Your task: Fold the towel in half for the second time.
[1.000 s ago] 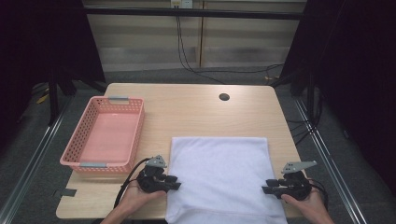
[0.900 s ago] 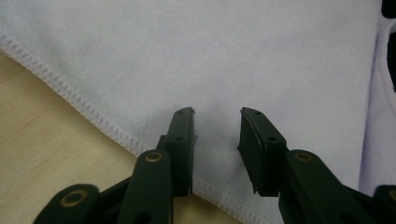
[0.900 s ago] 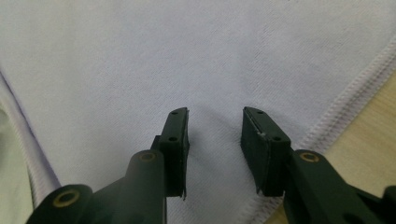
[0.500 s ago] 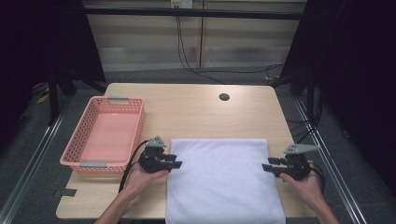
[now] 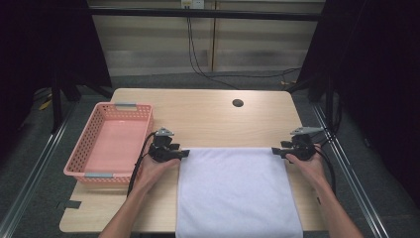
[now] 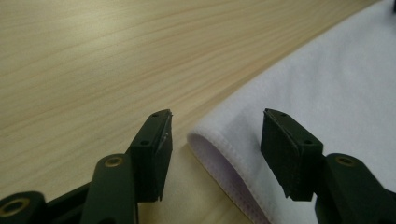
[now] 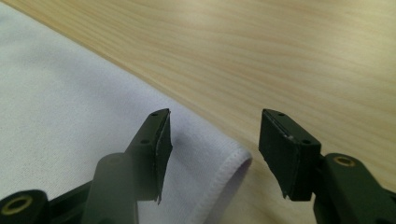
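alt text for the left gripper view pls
A folded corner of a white towel lies on a wooden table between the open black jaws of the left gripper, untouched by either pad.

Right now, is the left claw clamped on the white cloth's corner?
No: in the left gripper view the left claw stands open, and the white cloth corner lies between its jaws untouched.
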{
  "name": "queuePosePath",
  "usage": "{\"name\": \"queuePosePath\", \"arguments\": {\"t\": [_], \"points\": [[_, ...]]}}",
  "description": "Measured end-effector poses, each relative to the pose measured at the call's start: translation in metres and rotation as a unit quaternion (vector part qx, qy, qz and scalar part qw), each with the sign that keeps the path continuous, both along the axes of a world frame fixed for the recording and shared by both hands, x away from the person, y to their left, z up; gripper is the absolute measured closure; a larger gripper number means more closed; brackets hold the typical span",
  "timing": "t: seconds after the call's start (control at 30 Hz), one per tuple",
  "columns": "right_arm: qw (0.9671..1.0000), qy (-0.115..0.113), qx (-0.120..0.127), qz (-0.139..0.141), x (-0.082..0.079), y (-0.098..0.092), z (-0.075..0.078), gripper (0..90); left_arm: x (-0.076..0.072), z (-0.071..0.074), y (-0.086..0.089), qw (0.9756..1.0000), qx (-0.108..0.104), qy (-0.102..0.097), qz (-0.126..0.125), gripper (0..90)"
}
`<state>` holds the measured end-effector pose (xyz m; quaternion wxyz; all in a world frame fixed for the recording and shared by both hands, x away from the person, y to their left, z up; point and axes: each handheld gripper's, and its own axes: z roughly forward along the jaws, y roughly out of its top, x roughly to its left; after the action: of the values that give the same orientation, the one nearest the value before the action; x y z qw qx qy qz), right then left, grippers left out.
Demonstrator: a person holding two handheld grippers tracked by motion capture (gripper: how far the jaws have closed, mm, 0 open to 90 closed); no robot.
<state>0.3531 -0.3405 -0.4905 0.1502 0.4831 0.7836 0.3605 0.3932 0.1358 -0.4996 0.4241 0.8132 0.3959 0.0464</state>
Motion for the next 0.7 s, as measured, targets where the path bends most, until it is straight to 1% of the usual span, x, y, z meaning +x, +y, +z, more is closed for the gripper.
{"name": "queuePosePath", "arguments": {"t": [0.03, 0.07, 0.1, 0.13, 0.17, 0.2, 0.23, 0.27, 0.3, 0.33, 0.37, 0.4, 0.43, 0.47, 0.5, 0.53, 0.57, 0.6, 0.67, 0.7], "points": [[1.0, 0.001, -0.001, 0.003, 0.002, 0.0, -0.002, 43.8, 0.002, -0.002, 0.0, 0.9999, 0.014, -0.002, 0.005, 43.0], [1.0, 0.003, -0.004, 0.003, 0.003, 0.001, -0.004, 43.9, 0.003, -0.003, 0.0, 0.9998, 0.018, -0.002, -0.001, 41.1], [0.9999, 0.009, -0.003, 0.004, 0.003, 0.002, -0.005, 44.0, 0.004, -0.004, 0.0, 0.9998, 0.018, -0.002, -0.005, 41.0], [0.9999, 0.01, -0.004, 0.007, 0.004, 0.003, -0.007, 44.4, 0.005, -0.006, -0.002, 0.9999, 0.014, -0.002, -0.004, 40.8], [0.9998, 0.014, -0.009, 0.007, 0.005, 0.004, -0.009, 44.5, 0.005, -0.006, -0.003, 0.9999, 0.014, -0.002, -0.008, 40.8], [0.9998, 0.016, -0.011, 0.011, 0.005, 0.004, -0.01, 44.5, 0.005, -0.006, -0.005, 0.9998, 0.015, -0.004, -0.007, 41.0], [0.9997, 0.018, -0.016, 0.006, 0.006, 0.004, -0.011, 44.5, 0.006, -0.006, -0.006, 0.9997, 0.019, -0.006, -0.016, 42.3], [0.9997, 0.014, -0.017, 0.01, 0.006, 0.004, -0.012, 45.7, 0.007, -0.007, -0.008, 0.9996, 0.021, -0.009, -0.019, 43.0], [0.9997, 0.016, -0.017, 0.009, 0.006, 0.004, -0.012, 46.2, 0.008, -0.007, -0.01, 0.9996, 0.02, -0.01, -0.017, 43.8], [0.9997, 0.018, -0.013, 0.008, 0.006, 0.004, -0.012, 47.7, 0.009, -0.007, -0.011, 0.9994, 0.021, -0.012, -0.023, 46.4], [0.9997, 0.02, -0.011, 0.008, 0.006, 0.003, -0.011, 54.6, 0.009, -0.007, -0.012, 0.9989, 0.022, -0.013, -0.038, 54.9], [0.9996, 0.024, -0.001, 0.018, 0.007, 0.002, -0.011, 60.9, 0.008, -0.007, -0.015, 0.998, 0.026, -0.017, -0.055, 62.2], [0.9993, 0.03, 0.002, 0.022, 0.006, 0.002, -0.01, 65.9, 0.007, -0.007, -0.016, 0.9974, 0.023, -0.011, -0.068, 72.9], [0.9991, 0.034, 0.006, 0.027, 0.006, 0.002, -0.01, 71.1, 0.007, -0.007, -0.017, 0.9972, 0.021, -0.007, -0.071, 78.8], [0.999, 0.033, 0.005, 0.029, 0.005, 0.002, -0.009, 77.7, 0.006, -0.005, -0.016, 0.9972, 0.017, -0.006, -0.072, 82.0], [0.9989, 0.033, 0.013, 0.031, 0.004, 0.0, -0.007, 81.5, 0.006, -0.002, -0.015, 0.9974, 0.009, -0.005, -0.072, 83.4], [0.9988, 0.033, 0.021, 0.031, 0.003, -0.001, -0.005, 83.0, 0.005, 0.003, -0.012, 0.9977, -0.003, -0.006, -0.067, 84.0], [0.9987, 0.025, 0.028, 0.033, 0.001, -0.003, 0.0, 84.0, 0.004, 0.007, -0.011, 0.9978, -0.017, -0.006, -0.063, 84.3], [0.9985, 0.014, 0.043, 0.032, 0.0, -0.006, 0.007, 84.5, 0.003, 0.02, -0.007, 0.9973, -0.037, -0.02, -0.06, 84.6], [0.9982, 0.004, 0.051, 0.032, -0.001, -0.008, 0.014, 84.5, 0.002, 0.026, -0.006, 0.997, -0.042, -0.026, -0.06, 84.6]]}}
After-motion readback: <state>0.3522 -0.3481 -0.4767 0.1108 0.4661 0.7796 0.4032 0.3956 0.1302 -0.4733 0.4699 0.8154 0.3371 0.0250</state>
